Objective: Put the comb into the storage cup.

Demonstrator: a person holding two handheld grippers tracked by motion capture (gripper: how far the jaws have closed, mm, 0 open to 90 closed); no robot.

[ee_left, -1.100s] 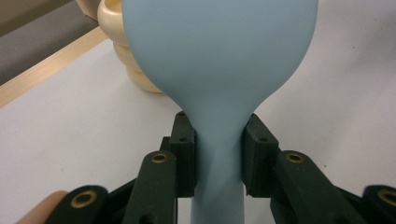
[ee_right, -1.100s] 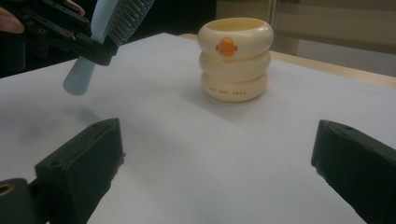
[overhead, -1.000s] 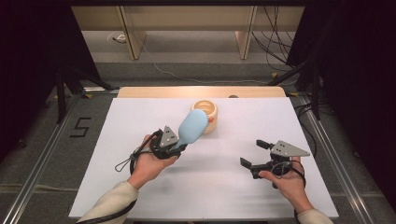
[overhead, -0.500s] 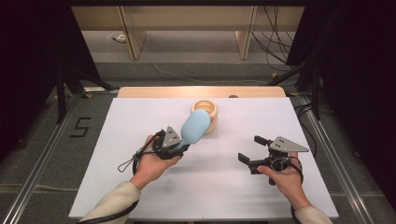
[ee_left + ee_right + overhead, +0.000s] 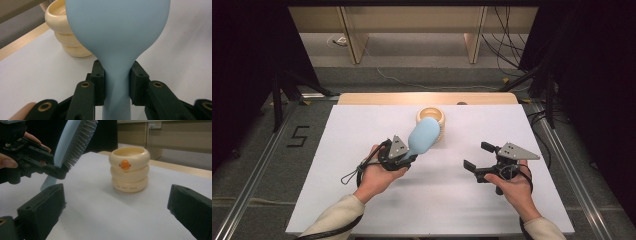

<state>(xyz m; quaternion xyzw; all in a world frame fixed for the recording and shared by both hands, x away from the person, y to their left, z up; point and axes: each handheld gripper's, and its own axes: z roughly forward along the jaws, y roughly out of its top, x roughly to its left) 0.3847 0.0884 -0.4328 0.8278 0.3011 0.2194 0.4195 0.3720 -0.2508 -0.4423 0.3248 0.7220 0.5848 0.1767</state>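
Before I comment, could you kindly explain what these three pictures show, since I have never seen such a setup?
A person holds a hand-operated gripper in each hand; there is no robot arm. The high view looks down on the white table. The other two come from cameras riding on each gripper. On the table stands a cream ribbed cup with an orange mark. The left gripper clamps the neck of a light-blue plastic brush between its fingers; its bristles show in the right gripper view. The right gripper is open, holding nothing.

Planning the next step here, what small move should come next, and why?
Probably bring the open right gripper forward to the cream cup: it stands free, while the left gripper grips the blue brush raised beside it.
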